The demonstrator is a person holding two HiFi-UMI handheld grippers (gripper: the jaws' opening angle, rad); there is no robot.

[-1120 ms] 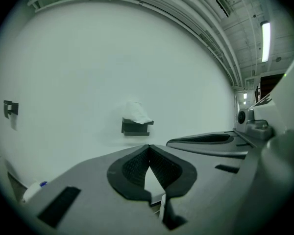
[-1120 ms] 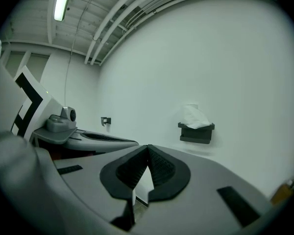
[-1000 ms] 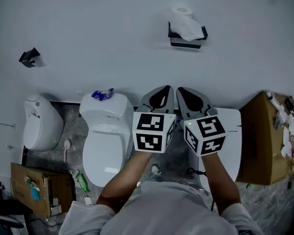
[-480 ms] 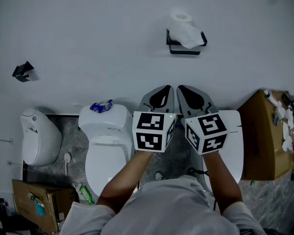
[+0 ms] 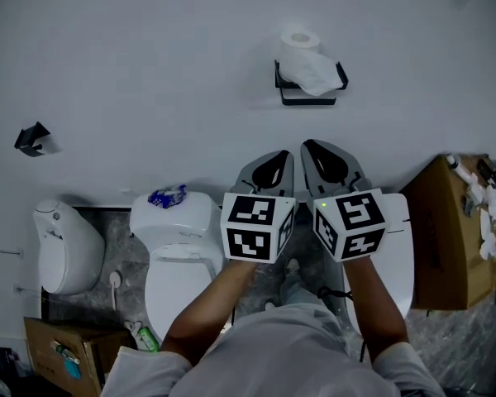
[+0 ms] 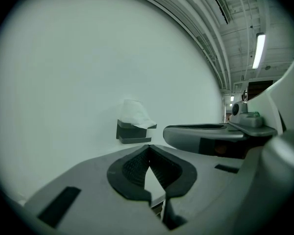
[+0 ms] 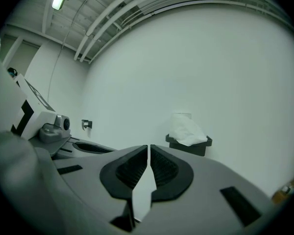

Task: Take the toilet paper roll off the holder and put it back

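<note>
A white toilet paper roll (image 5: 304,59) stands on a black wall holder (image 5: 309,89), a loose sheet drooping over its front. The roll (image 6: 134,114) and holder (image 6: 133,133) show ahead in the left gripper view, and the roll (image 7: 185,127) on its holder (image 7: 189,145) in the right gripper view. My left gripper (image 5: 278,157) and right gripper (image 5: 316,150) are held side by side well below the holder, apart from it. Both have their jaws shut with nothing between them.
A white toilet (image 5: 180,259) with a blue wrapper (image 5: 167,195) on its tank stands at the lower left, a urinal (image 5: 63,245) beside it. A cardboard box (image 5: 448,230) stands at the right, another (image 5: 63,354) at the bottom left. A small black fitting (image 5: 33,139) hangs on the wall.
The view has shifted so the holder and roll sit lower in the picture, a little nearer the grippers. Both grippers stay side by side and shut.
</note>
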